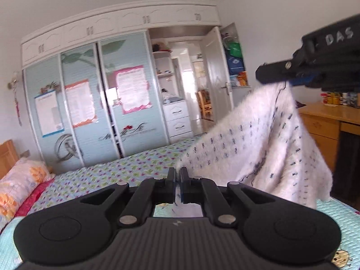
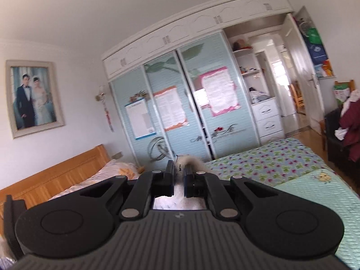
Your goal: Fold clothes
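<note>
A fluffy white garment with small dark marks hangs in the air above the bed, stretched between both grippers. My left gripper is shut on one edge of it, with white cloth showing between the fingers. In the left wrist view the right gripper appears at the upper right, shut on the garment's other top edge. In the right wrist view my right gripper is shut on a fuzzy white fold of the garment that curls over the right finger. The rest of the garment is hidden there.
Below lies a bed with a flowered sheet and a pale green quilt. A pillow and wooden headboard are at the left. A wardrobe fills the far wall; a wooden desk and a chair with clothes stand at the right.
</note>
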Motion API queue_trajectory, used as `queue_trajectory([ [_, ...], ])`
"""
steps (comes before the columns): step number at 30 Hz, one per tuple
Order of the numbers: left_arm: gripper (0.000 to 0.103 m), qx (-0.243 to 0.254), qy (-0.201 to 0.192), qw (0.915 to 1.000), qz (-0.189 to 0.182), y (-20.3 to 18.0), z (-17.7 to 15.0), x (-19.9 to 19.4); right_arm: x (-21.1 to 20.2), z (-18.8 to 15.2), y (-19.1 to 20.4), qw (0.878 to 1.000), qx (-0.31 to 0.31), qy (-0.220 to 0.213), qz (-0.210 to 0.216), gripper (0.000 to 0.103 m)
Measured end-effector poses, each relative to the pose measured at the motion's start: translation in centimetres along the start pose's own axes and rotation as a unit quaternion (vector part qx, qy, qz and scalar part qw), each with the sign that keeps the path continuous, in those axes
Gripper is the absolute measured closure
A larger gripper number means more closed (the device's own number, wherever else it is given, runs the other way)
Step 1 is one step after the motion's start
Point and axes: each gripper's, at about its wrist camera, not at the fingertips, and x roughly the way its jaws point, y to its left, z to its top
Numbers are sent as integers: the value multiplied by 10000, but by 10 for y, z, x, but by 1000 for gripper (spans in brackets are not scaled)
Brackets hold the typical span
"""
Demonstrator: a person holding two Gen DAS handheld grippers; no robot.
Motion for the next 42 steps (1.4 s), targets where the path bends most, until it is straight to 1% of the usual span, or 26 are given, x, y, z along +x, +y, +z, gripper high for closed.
queue_trajectory([
  [3, 99, -33, 469, 9989, 86, 27, -37, 10, 22, -19, 22, 9989, -178, 390, 192, 97],
  [5, 99, -155, 950, 9952, 169, 44, -73, 17, 47, -55, 33, 9932, -284, 1081, 332, 93],
  [7, 99, -323, 1425, 9890, 236, 61, -114, 18, 71, -101, 40, 9771, -273, 1994, 687, 90],
  [9, 99, -489, 1896, 9802, 303, 78, -154, 19, 79, -140, 42, 9650, -180, 2420, 989, 90],
  [11, 99, -676, 2299, 9703, 337, 93, -191, 16, 79, -169, 40, 9574, -265, 2699, 995, 90],
  [14, 99, -926, 2657, 9592, 273, 105, -227, 10, 74, -197, 27, 9537, -196, 2895, 786, 90],
  [16, 99, -962, 2754, 9563, 193, 102, -239, 6, 68, -212, 9, 9546, -52, 2940, 466, 90],
  [18, 98, -931, 2745, 9571, 60, 95, -249, 0, 62, -227, -9, 9545, 93, 2977, 145, 90],
  [19, 95, -903, 2741, 9574, -15, 89, -253, -2, 59, -234, -19, 9544, 166, 2981, -15, 89],
  [20, 82, -894, 2783, 9563, -50, 84, -258, -3, 58, -242, -29, 9539, 252, 2987, -168, 88],
  [21, 73, -889, 2833, 9549, -76, 79, -264, -3, 57, -251, -41, 9530, 366, 2993, -290, 86],
  [22, 55, -934, 2880, 9531, -51, 76, -272, -3, 56, -258, -51, 9523, 487, 2990, -379, 80],
  [23, 49, -1055, 2921, 9506, -1, 77, -280, 0, 56, -264, -61, 9514, 620, 2982, -457, 74],
  [24, 49, -1263, 2975, 9463, 8, 80, -288, 4, 56, -269, -70, 9505, 799, 2962, -501, 70],
  [26, 49, -1854, 3076, 9333, -34, 90, -300, 14, 59, -278, -88, 9460, 1285, 2928, -536, 53],
  [28, 49, -2507, 3123, 9163, -33, 103, -310, 26, 68, -289, -102, 9366, 1775, 2970, -549, 50],
  [30, 49, -3148, 3155, 8952, -32, 116, -321, 37, 79, -299, -110, 9259, 2219, 3024, -451, 49],
  [32, 50, -3341, 3223, 8857, 28, 115, -325, 50, 96, -309, -113, 9150, 2623, 3049, -321, 43],
  [34, 51, -3367, 3310, 8815, 89, 113, -328, 64, 115, -320, -114, 9047, 2881, 3110, -426, 40],
  [36, 53, -3408, 3362, 8779, 74, 110, -329, 76, 130, -332, -116, 8941, 3137, 3147, -552, 40],
  [37, 58, -3494, 3334, 8757, 35, 112, -329, 79, 136, -337, -118, 8895, 3276, 3125, -616, 41],
  [38, 72, -3592, 3296, 8731, -8, 115, -327, 82, 138, -341, -121, 8862, 3435, 3036, -673, 51],
  [39, 81, -3689, 3257, 8705, -52, 117, -326, 84, 141, -344, -124, 8825, 3594, 2946, -729, 64],
  [40, 89, -3786, 3219, 8678, -96, 119, -325, 87, 143, -346, -125, 8805, 3700, 2863, -764, 96],
  [41, 92, -3787, 3155, 8701, -79, 122, -319, 89, 144, -343, -123, 8854, 3629, 2797, -781, 95],
  [42, 93, -3708, 3030, 8779, -60, 125, -308, 89, 144, -335, -116, 8972, 3369, 2727, -845, 95],
])
